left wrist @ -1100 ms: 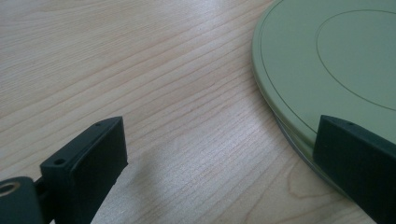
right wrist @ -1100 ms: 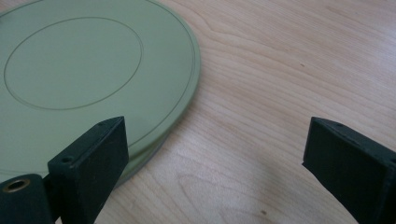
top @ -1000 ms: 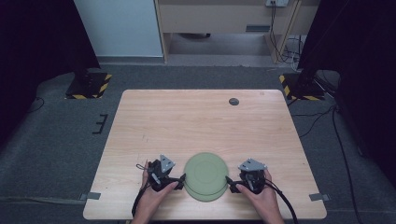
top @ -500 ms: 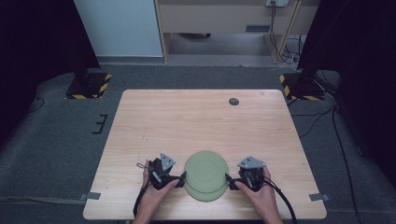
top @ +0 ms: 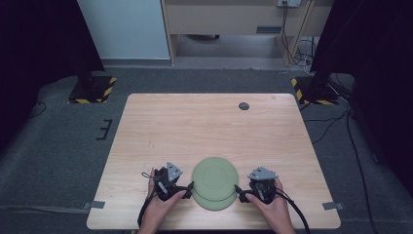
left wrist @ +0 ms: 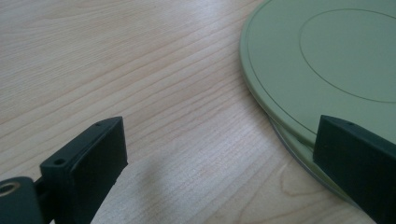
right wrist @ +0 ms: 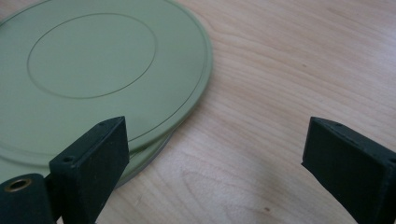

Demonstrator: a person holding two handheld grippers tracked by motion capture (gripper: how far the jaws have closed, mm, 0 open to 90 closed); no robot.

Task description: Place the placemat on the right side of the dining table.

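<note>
Lying near the front edge of the wooden table (top: 214,122), two green plates (top: 215,182) are stacked, the upper one shifted a little toward the far side so that the lower plate's rim peeks out beneath it on the near side. The stack sits midway between the left gripper (top: 187,187) and the right gripper (top: 237,191), each held low at the stack's rim. Both grippers have their jaws spread wide and grip nothing; in the left gripper view one jaw overlaps the plates' edge, in the right gripper view one jaw does the same. Beyond the plates the tabletop stretches bare toward the far edge, where a small dark disc (top: 243,106) lies well apart. The plates are matte sage green, flat, with a thin raised ring around the centre and a fine line near the rim.
</note>
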